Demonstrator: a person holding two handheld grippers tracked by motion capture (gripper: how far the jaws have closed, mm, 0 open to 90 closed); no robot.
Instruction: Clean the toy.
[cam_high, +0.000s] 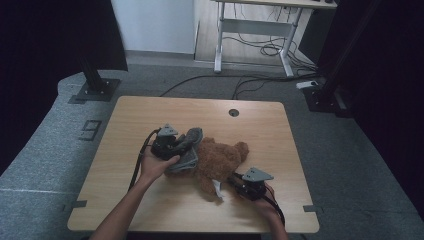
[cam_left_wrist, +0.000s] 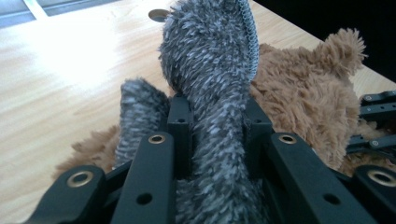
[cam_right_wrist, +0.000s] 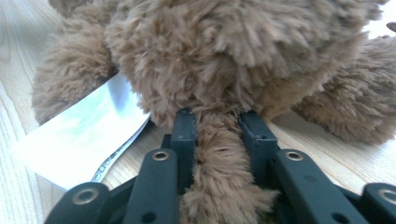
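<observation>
High view: light wooden counter, brown teddy bear lying near its middle, a grey fuzzy garment bunched against the bear's left side. Left claw, held in a hand coming in from the bottom edge, clamped on that grey fabric. Right claw at the bear's lower end, beside a white label.

Left gripper view: jaws pinched tight on a fold of the grey fuzzy garment, knitted edge rising above, brown fur of the bear just behind. Likely gripped this way to pull the garment along or off the toy.

Right gripper view: jaws closed on a narrow tuft of brown fur, probably a tail or limb of the bear, white label lying flat on the counter alongside. Seemingly an anchoring hold, keeping the toy from sliding under the other claw's pull.
</observation>
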